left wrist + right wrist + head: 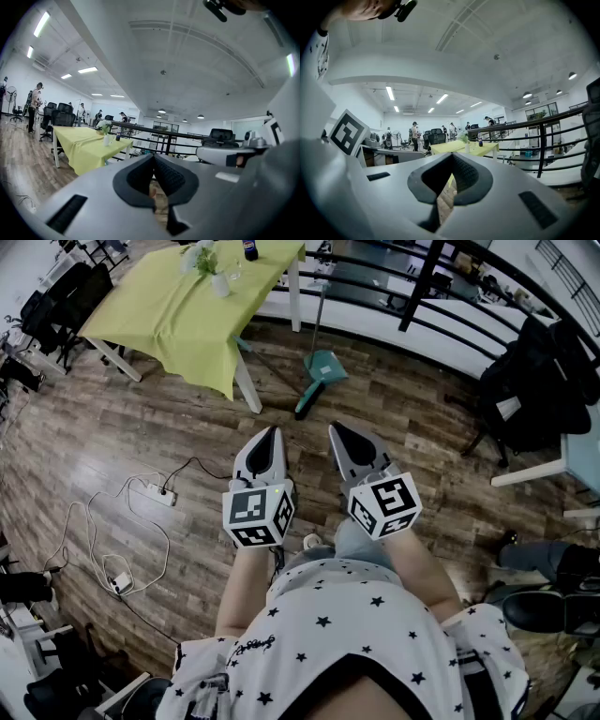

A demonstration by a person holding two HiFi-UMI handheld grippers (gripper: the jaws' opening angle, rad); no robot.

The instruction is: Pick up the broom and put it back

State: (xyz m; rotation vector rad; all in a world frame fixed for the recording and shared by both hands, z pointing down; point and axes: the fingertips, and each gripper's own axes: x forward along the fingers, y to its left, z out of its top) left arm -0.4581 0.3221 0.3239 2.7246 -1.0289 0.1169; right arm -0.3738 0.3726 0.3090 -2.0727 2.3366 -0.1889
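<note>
On the brown wood-plank floor (94,427), beyond both tools: teal long-handled broom (302,407), lying flat, dark brush end nearer, thin handle running far-left toward a white table leg. Untouched, well apart from either gripper. Just beside it, to the far right: teal upright dustpan (325,366) with a thin pole rising toward the railing; touching the broom or not, impossible to tell.

Left gripper (272,431): grey two-jaw tong with a black-and-white marker cube at its rear, held near the body, pointing away toward the broom. Jaws brought together at the tips, nothing between the dark ribbed pads (167,176), only floor showing through the gap behind them.

Right gripper (336,427): same build, alongside the left one, near but apart. Jaws likewise closed tip to tip, empty.

Far left: rectangular table under a yellow-green cloth (178,324), white legs. On it, a small white vase with a green plant (218,281) and a dark bottle (250,249).

Far side: black metal railing (427,273), crossing from centre to right.

Right: black office chair draped in dark clothing (539,381).

Near left: white power strip (161,493) with loose white and black cables trailing nearer across the planks.

Nearest: white star-print shirt (347,634) of the person holding the tools.

Left gripper view, far left beyond the table: several standing people (33,105) among black chairs, too small for detail.
</note>
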